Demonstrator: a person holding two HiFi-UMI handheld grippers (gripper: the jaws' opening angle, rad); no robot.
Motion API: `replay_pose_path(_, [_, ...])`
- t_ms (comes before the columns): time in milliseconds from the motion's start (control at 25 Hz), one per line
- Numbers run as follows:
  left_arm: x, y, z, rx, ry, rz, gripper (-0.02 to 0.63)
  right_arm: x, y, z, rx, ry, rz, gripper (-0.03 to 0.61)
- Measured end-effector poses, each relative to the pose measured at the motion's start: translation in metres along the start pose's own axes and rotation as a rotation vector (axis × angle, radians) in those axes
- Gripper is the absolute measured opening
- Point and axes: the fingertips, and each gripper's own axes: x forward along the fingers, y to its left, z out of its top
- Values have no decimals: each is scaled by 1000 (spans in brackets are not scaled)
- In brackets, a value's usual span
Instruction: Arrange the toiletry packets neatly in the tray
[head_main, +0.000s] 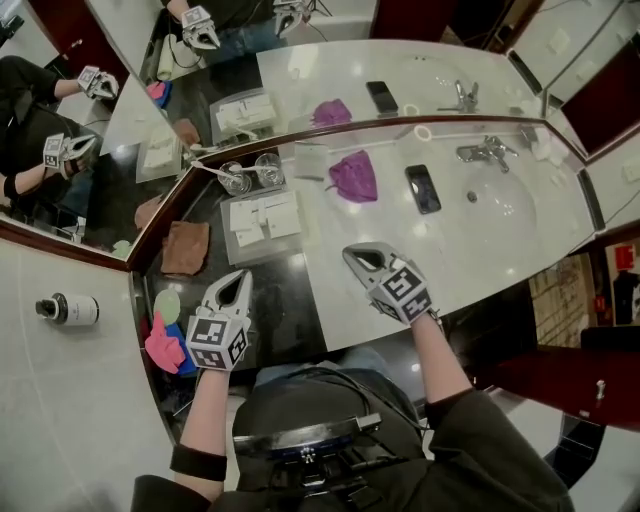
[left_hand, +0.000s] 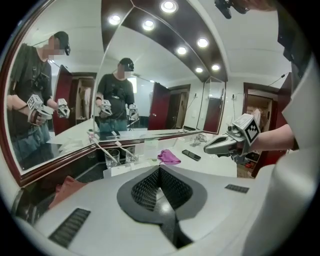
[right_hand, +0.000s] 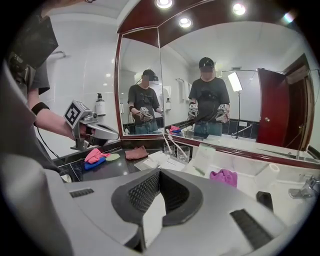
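The white counter (head_main: 470, 265) runs under and ahead of the right gripper (head_main: 358, 258). It gives way to a black slab (head_main: 290, 310) beneath the left gripper (head_main: 236, 284). The mirror (head_main: 320, 70) rises beyond both sets of tips. The sink (head_main: 505, 205) lies ahead and off to the right of the right gripper, well apart from it.

The tray (head_main: 250, 256) sits just ahead of the left gripper's tips and a little to the left of the right gripper. The toiletry packets (head_main: 265, 215) are white and lie flat inside it, side by side. Neither tool touches the tray or the packets; both hover near the counter's front edge.

A brown cloth (head_main: 185, 247) lies ahead and to the left of the left gripper. A purple cloth (head_main: 353, 176) is bunched up straight ahead of the right gripper. A pink cloth (head_main: 163, 345) lies close by the left gripper's left side. A dark phone (head_main: 423, 188) rests ahead and slightly right of the right gripper. Two glasses (head_main: 240, 180) stand just beyond the tray.

The left gripper's jaws are pressed together with nothing between them. The right gripper's jaws are also pressed together. A pale strip shows behind their tips, probably the counter below rather than anything pinched.
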Motion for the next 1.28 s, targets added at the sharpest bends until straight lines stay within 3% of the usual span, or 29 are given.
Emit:
replay_pose_path(360, [27,-41,-8,60,73,-83,6,-18,-16,-18,17,23,-46,17])
replay_pose_path(680, [99,-123,-44,150,263,-286,238,-58,-43,-57,41,77,-97,17])
replay_pose_path(920, [155,-186,-86,231,448,-407,361,-81,-68,-88,91,87,-121,17])
replay_pose_path(1280, [229,-205,-139,335,671,-388,390,-99,-90,-136,108,153,-107,17])
